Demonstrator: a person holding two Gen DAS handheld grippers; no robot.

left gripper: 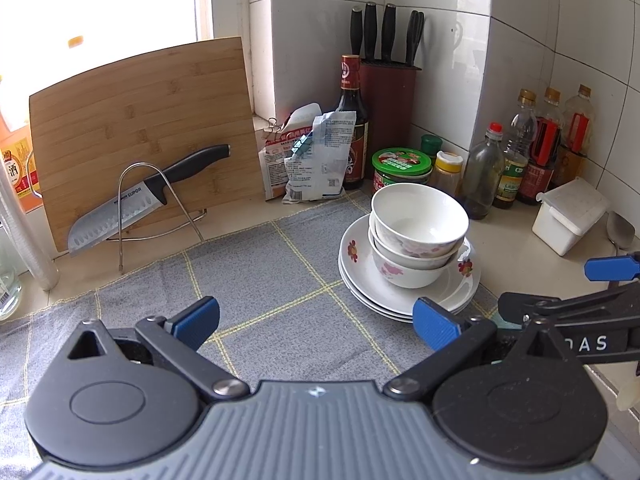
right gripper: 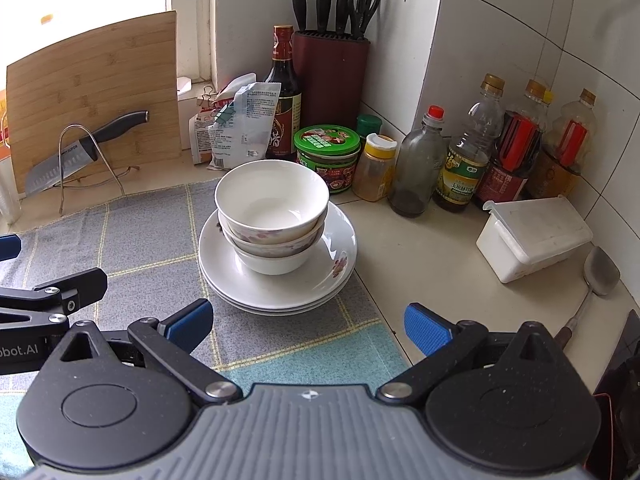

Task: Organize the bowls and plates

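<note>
Three white bowls with pink flowers are nested on a stack of white flowered plates, standing on a grey checked cloth. The same bowls and plates show in the right wrist view. My left gripper is open and empty, low over the cloth, just in front and left of the stack. My right gripper is open and empty, just in front of the stack. Each gripper shows at the edge of the other's view.
A bamboo cutting board with a knife on a wire rack stands back left. A knife block, soy bottle, jars and bottles line the tiled corner. A white lidded box and spatula lie right.
</note>
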